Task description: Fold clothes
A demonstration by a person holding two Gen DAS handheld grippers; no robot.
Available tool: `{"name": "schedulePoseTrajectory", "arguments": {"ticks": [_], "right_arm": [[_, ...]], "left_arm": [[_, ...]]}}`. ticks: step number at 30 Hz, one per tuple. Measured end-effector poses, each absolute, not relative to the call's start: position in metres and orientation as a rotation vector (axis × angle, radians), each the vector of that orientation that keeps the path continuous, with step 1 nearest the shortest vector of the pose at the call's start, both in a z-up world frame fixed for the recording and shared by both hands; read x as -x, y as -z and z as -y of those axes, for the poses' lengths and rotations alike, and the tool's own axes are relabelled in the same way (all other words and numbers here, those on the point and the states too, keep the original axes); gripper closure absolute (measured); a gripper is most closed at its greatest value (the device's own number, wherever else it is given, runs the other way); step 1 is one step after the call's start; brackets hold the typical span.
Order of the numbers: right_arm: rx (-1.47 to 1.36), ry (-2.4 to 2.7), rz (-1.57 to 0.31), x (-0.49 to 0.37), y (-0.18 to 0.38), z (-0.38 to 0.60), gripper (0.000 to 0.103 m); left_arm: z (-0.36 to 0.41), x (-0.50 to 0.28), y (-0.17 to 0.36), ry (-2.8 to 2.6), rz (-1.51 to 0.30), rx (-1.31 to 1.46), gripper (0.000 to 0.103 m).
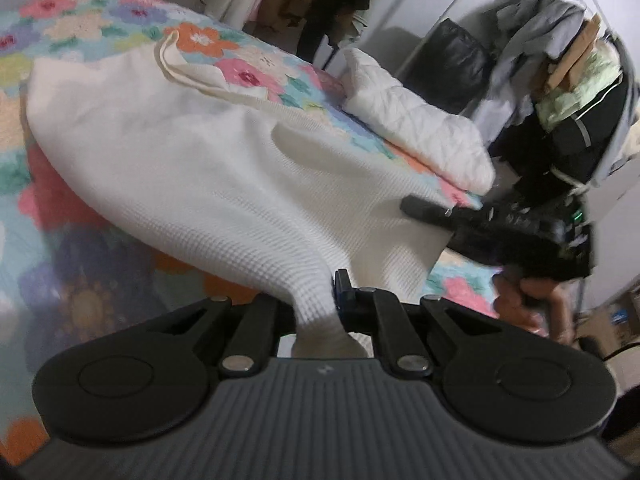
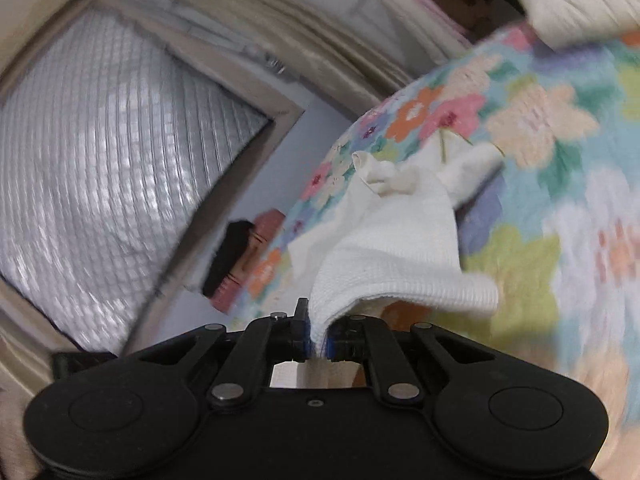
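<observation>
While the white knit garment (image 1: 180, 152) lies spread over the flowered bedspread (image 1: 80, 28) across the left and middle of the left wrist view, the left gripper (image 1: 320, 304) at bottom centre is pinched tight on a bunched corner of it. To the right lies a quilted white pillow (image 1: 416, 124), then a heaped clothes rack (image 1: 568, 80). The right gripper (image 2: 318, 340) is clamped on another edge. In its view, a window (image 2: 112, 160) fills the left; open bedspread spreads right.

Soft, even indoor light, no glare; the window (image 2: 100, 152) glows pale. Motion blur smears the bedspread (image 1: 80, 264), and fisheye bending warps every edge.
</observation>
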State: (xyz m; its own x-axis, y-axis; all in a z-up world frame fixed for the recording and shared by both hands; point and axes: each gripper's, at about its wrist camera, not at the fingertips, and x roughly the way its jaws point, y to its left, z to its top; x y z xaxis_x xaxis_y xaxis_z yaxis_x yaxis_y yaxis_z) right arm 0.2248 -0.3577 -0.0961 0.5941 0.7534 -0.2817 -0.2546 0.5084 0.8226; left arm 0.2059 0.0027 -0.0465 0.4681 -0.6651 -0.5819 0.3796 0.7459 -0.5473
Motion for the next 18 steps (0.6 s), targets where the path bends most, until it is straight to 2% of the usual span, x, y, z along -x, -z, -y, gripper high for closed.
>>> {"name": "schedulePoseTrajectory", "arguments": {"ticks": [2,5,7,9,11,12,14,18], "right_arm": [[-0.836,-0.635,-0.733,-0.215,0.104,0.361,0.093],[-0.672,-0.535,-0.836,-0.220,0.105,0.349,0.093],[-0.527,-0.500,-0.906,-0.229,0.102,0.333,0.086],[-0.367,-0.504,-0.946,-0.229,0.088,0.319,0.083],[-0.202,-0.507,-0.979,-0.229,0.073,0.306,0.078],[-0.164,-0.539,-0.959,-0.226,0.062,0.308,0.074],[-0.125,-0.616,-0.901,-0.222,0.038,0.313,0.068],[-0.077,-0.772,-0.806,-0.246,-0.003,0.316,0.062]], "left_arm": [[-0.002,-0.203,0.051,0.645,-0.892,0.332,0.096],[0.002,-0.207,0.070,0.599,-0.981,0.254,0.095],[0.007,-0.211,0.085,0.580,-1.052,0.219,0.093],[0.009,-0.215,0.091,0.572,-1.103,0.188,0.093],[0.006,-0.215,0.088,0.587,-1.106,0.175,0.087],[0.004,-0.216,0.084,0.593,-1.100,0.173,0.086],[-0.003,-0.217,0.077,0.595,-1.100,0.178,0.077],[-0.024,-0.225,0.071,0.600,-1.094,0.256,0.074]]}}
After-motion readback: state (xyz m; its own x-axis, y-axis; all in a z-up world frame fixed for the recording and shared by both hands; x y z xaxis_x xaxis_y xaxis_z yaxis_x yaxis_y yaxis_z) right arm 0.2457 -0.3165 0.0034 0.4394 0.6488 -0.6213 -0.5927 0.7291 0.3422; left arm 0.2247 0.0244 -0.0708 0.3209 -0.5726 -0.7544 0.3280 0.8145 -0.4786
